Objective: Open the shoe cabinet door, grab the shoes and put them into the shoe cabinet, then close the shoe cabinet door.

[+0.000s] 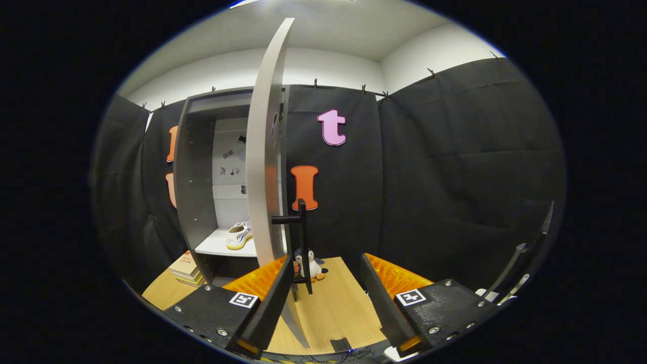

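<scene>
Black cloth walls close the booth, with white wall and ceiling above and a pale wooden floor [338,308] below. Tall grey shoe cabinet [194,177] stands beyond the fingers and to their left, open-fronted. Its grey door [265,151] is swung out edge-on toward the gripper, long axis vertical, with the bottom edge passing just inside the left finger. Black bar handle [302,242] sticks out from the door's right face, upright, just ahead of the fingers and between them.

Gripper [326,303]: fingers spread apart, nothing clamped between them; the handle sits in the gap but further forward, untouched as far as can be seen.

White sneaker with coloured side stripes [238,235] lies on the cabinet's white shelf [217,246], partly hidden by the door, long axis roughly level; toe direction unclear.

Small stuffed penguin toy [312,265] sits on the floor behind the handle. Stack of books [186,270] rests on the floor, left of the cabinet base.
</scene>
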Motion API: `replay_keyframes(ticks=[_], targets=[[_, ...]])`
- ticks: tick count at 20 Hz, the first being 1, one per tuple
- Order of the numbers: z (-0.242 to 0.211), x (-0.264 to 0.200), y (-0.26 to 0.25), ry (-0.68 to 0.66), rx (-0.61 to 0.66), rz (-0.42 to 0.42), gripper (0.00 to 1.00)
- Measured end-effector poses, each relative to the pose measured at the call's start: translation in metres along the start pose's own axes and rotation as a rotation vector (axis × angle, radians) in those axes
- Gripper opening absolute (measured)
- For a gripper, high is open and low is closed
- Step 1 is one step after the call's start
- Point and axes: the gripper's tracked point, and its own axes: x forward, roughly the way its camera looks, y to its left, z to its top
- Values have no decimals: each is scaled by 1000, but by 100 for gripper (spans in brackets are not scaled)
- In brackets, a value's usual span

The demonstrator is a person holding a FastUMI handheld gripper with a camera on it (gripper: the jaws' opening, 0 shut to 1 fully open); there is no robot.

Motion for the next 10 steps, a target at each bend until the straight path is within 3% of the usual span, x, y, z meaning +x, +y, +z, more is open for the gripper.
replay_keyframes(ticks=[7, 10], targets=[[1, -5, 14, -20, 0, 33, 83], [1, -8, 37, -24, -18, 88, 83]])
